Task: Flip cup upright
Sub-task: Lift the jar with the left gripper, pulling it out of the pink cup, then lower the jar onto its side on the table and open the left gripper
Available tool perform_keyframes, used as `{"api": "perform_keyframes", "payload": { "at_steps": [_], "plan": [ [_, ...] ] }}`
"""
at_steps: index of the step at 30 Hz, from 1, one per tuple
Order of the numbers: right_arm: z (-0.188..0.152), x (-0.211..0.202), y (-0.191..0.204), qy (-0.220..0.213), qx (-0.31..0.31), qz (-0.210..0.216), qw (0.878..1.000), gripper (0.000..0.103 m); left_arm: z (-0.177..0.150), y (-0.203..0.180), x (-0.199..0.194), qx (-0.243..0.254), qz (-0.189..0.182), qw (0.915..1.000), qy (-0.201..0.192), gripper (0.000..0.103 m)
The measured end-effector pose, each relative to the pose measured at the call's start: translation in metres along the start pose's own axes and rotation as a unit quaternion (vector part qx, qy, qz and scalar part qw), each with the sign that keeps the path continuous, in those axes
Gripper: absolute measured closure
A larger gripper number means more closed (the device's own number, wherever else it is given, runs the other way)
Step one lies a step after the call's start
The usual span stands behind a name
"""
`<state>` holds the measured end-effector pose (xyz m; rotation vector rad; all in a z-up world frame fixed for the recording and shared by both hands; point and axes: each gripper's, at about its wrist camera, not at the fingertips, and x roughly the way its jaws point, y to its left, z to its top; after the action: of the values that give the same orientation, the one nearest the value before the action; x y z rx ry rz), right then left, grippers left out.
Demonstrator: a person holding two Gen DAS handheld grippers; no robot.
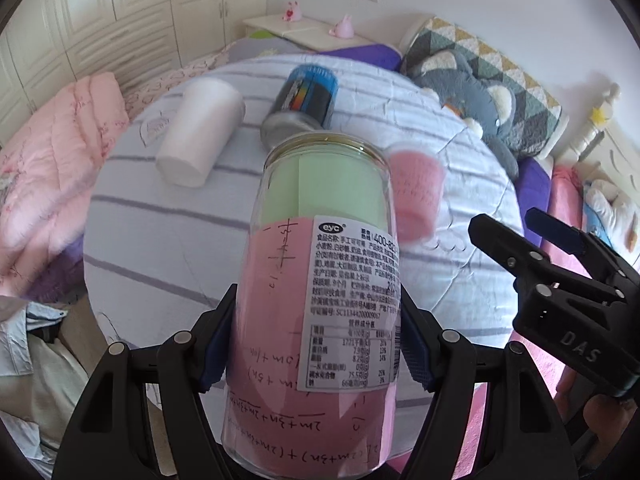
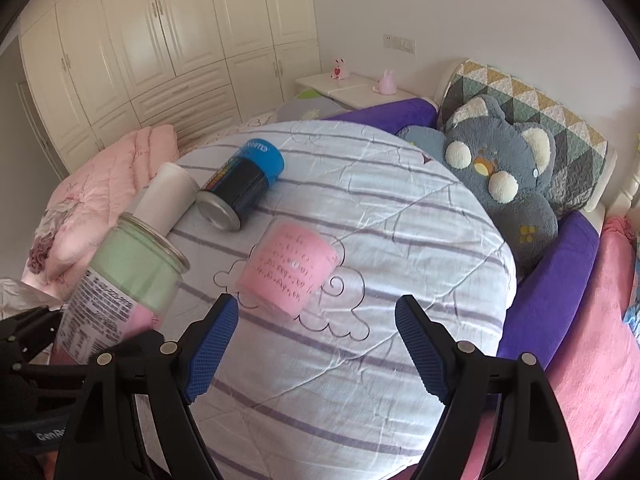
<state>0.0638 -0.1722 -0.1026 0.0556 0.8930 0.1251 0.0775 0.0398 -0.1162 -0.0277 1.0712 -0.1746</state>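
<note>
Striped bedding [image 2: 360, 360] is filling the background. Left gripper [image 1: 316, 344] is pinching the clear cup [image 1: 320, 280] between its pads, tilted, rim pointing away (base cut off below). Right gripper [image 2: 316, 344] is hanging spread wide, empty, beside that cup; a pink cup [image 2: 290, 276] is lying beyond it.

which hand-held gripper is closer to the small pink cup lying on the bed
Right. The right hand-held gripper is open and aimed at the small pink cup, which lies just beyond its fingertips. The left hand-held gripper sits off to the side, clamped on a clear jar.
</note>
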Motion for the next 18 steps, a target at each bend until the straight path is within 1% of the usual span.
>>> {"api": "perform_keyframes", "payload": {
  "at_steps": [5, 9, 15, 16, 18],
  "plan": [
    [-0.009, 0.009, 0.004, 0.013, 0.002, -0.008, 1.000, 0.021, -0.004, 0.000, 0.012, 0.006, 0.018, 0.9998, -0.005, 0.032],
    [-0.014, 0.013, 0.007, 0.023, 0.003, -0.006, 1.000, 0.021, -0.008, 0.008, 0.020, -0.003, 0.011, 0.9999, 0.008, 0.032],
    [-0.013, 0.011, 0.013, 0.023, 0.002, -0.006, 1.000, 0.021, -0.010, 0.013, 0.019, -0.010, 0.006, 0.9999, 0.006, 0.032],
    [-0.013, 0.011, 0.013, 0.024, 0.002, -0.006, 1.000, 0.021, -0.010, 0.013, 0.019, -0.011, 0.006, 0.9999, 0.008, 0.031],
    [-0.014, 0.010, 0.015, 0.026, 0.006, 0.001, 1.000, 0.021, -0.010, 0.014, 0.019, -0.014, 0.000, 0.9999, 0.007, 0.024]
  ]
}}
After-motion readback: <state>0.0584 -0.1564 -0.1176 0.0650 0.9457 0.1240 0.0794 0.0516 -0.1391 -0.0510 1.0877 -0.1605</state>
